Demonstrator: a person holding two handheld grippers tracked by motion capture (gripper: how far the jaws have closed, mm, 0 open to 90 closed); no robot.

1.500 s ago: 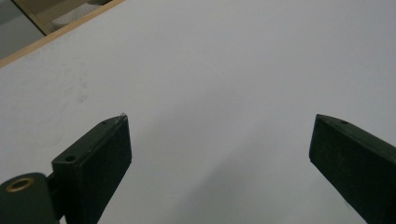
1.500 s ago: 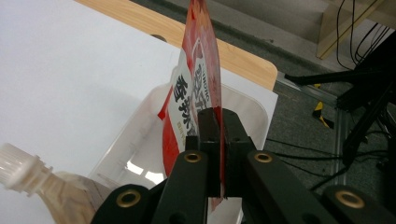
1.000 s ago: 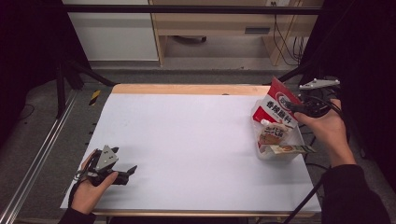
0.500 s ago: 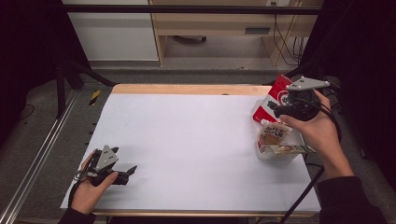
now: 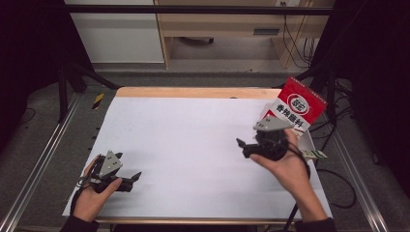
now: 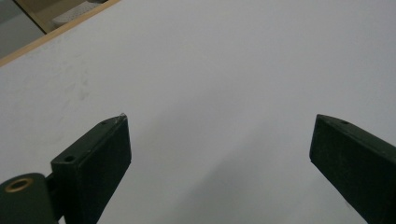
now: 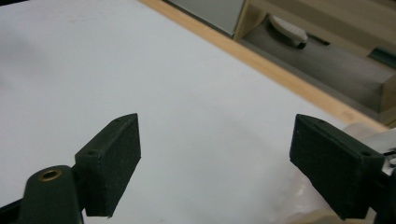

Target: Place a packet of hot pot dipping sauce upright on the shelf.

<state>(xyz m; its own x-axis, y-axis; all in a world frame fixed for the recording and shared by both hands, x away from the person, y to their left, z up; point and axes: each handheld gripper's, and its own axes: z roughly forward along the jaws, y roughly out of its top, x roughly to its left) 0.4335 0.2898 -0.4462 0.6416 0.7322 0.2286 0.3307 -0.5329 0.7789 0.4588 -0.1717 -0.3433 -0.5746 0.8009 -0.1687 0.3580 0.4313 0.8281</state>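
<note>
White counter [image 5: 193, 145] is bare left of the red bag [image 5: 300, 107]. Right tool [image 5: 249, 145], jaws just spread, holds nothing; left tool [image 5: 133, 180] is spread too. Advise a level, unhurried retreat, clear of the bag.

red-and-white packet [image 5: 300, 105], white table [image 5: 193, 140], black tools

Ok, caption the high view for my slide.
Right gripper, open and empty, over the white table beside a red bag; left gripper rests near the front edge.
</note>
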